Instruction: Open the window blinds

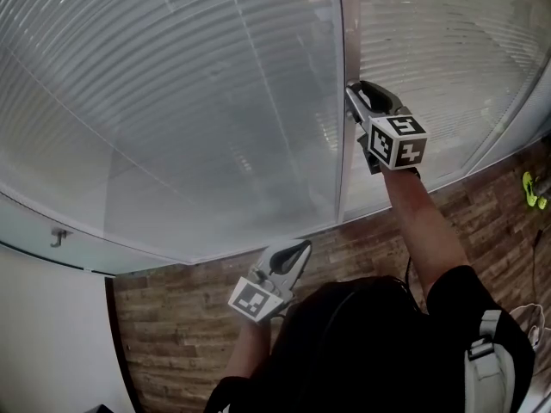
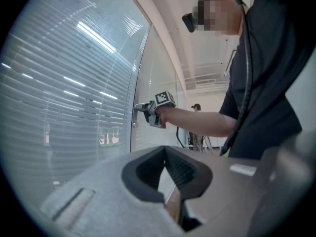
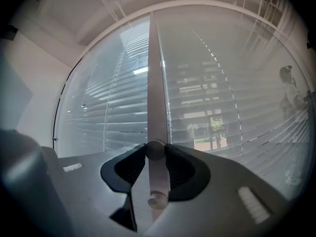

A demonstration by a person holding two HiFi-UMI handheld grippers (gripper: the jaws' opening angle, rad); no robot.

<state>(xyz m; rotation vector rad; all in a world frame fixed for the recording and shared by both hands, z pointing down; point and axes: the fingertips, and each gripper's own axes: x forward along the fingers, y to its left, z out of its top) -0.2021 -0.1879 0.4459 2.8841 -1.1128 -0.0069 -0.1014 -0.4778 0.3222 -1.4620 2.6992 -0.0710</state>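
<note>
Right hand-held gripper (image 1: 353,95): it is held level, right of centre in the upper half of the head view, against the upright post (image 1: 349,33) between two panes. Its jaws are clamped on a small round knob (image 3: 154,149) that stands out from the post.
Knob: it is seen at the lower centre of the right gripper view, caught between the two pads and in line with the post.
Blinds (image 1: 172,101): horizontal slats are spread behind the glass on both sides of the post and of the clamped gripper, across the upper half of the head view. In the right gripper view, trees and a building are seen through the slats of the right pane.
Left hand-held gripper (image 1: 303,246): it is held low at the bottom centre of the head view, above the wooden floor (image 1: 172,334), well apart from the knob. Its jaws are brought together at the tips, with nothing between them.
</note>
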